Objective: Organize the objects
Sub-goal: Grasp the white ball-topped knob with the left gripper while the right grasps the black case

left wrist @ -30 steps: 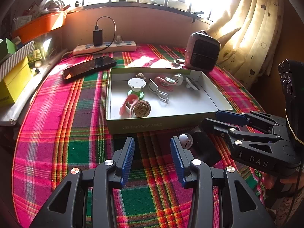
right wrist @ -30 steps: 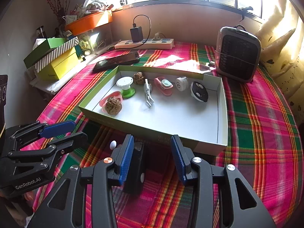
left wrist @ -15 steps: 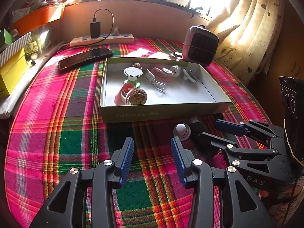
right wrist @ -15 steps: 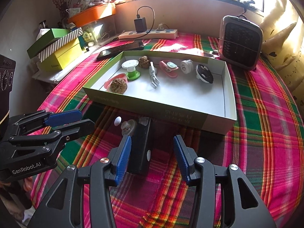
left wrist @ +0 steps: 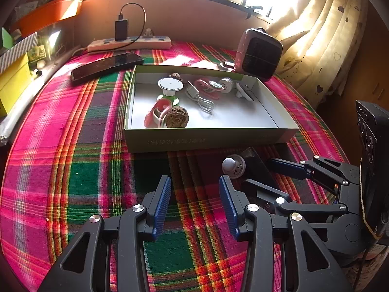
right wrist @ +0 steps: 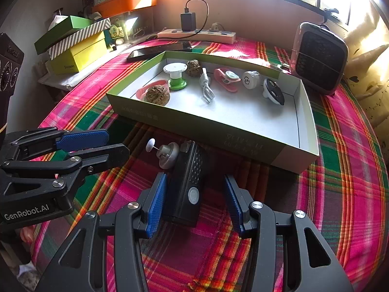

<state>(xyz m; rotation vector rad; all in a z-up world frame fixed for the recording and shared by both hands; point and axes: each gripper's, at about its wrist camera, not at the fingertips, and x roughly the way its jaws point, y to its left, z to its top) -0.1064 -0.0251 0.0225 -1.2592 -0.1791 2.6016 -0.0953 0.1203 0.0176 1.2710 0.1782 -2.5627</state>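
"GenRobot.AI" is read in white on the left gripper [right wrist: 80, 143] body. Print on the box [right wrist: 214, 131] front wall and the yellow box [right wrist: 80, 56] is noted (both too blurred to read).

The right gripper [right wrist: 194, 194] has come down around the black device [right wrist: 187, 182] before the box [right wrist: 206, 131], jaws wider.

plaid cloth [right wrist: 340, 146], heater [right wrist: 318, 60] far right, power strip w/ charger [right wrist: 197, 34], stacked boxes [right wrist: 75, 43] left
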